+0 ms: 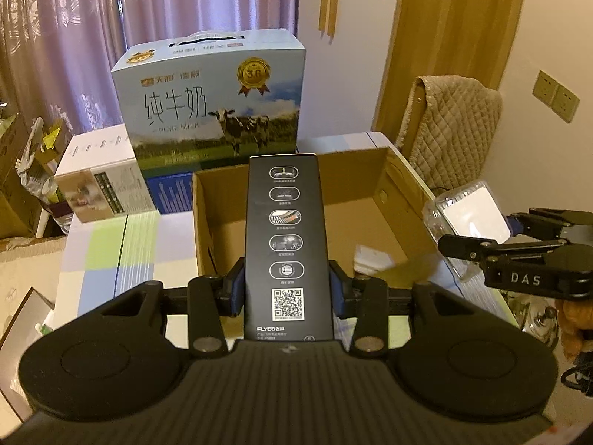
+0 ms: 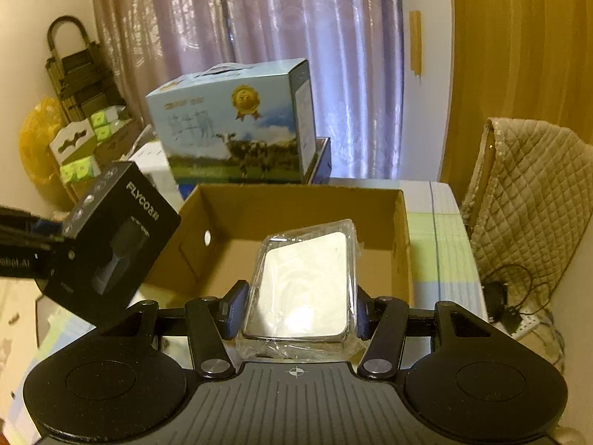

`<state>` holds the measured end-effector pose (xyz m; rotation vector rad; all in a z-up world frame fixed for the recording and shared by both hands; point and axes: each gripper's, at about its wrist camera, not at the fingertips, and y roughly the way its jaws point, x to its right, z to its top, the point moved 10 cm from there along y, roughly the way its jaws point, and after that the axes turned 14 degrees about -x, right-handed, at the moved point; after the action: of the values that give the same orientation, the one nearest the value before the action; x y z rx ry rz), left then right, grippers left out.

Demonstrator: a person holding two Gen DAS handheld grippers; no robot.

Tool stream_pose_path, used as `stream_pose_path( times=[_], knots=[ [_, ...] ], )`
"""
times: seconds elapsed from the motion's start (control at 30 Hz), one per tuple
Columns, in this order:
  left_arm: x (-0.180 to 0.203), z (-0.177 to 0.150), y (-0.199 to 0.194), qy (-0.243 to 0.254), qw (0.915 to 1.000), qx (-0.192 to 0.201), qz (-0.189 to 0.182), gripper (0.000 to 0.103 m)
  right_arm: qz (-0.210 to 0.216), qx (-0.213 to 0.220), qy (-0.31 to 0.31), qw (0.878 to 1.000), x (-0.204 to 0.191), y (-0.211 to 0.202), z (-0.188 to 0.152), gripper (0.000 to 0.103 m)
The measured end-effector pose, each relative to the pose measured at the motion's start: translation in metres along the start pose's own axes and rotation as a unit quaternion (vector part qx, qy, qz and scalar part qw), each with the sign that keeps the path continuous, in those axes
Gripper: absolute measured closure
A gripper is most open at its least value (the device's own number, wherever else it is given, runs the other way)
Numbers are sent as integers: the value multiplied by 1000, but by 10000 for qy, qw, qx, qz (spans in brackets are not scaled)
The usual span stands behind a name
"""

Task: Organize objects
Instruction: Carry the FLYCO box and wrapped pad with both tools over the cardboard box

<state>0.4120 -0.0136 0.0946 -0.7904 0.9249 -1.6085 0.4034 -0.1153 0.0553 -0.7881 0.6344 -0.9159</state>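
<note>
We see the open cardboard box (image 1: pixel 281 200) on the table, our left gripper (image 1: pixel 287 289) pinching a black FLYCO carton (image 1: pixel 285 244) above its near edge, our right gripper (image 2: pixel 300 307) clamping a plastic-wrapped white packet (image 2: pixel 307 282) alongside.

Left gripper (image 1: pixel 288 289), right gripper (image 2: pixel 296 309): matte black, ribbed base, round side discs, silver screws, blue-padded fingers (image 1: pixel 237 291); white "DAS" lettering on right gripper.

Ahead of the fingers hang mauve curtains (image 1: pixel 148 18); right of them a wooden door (image 1: pixel 456 44), a quilt-draped chair (image 1: pixel 452 129), and wall sockets (image 1: pixel 556 94).
</note>
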Motion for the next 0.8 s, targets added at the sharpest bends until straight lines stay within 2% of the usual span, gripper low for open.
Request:
stream_pose_path(
  times=[0.37, 0.8],
  knots=[
    [-15, 32, 49, -191, 9998, -57, -20, 65, -68, -246, 173, 9995, 21, 57, 25, 51],
    [-20, 41, 82, -297, 9995, -50, -63, 65, -89, -313, 220, 9992, 29, 80, 32, 51]
  ],
)
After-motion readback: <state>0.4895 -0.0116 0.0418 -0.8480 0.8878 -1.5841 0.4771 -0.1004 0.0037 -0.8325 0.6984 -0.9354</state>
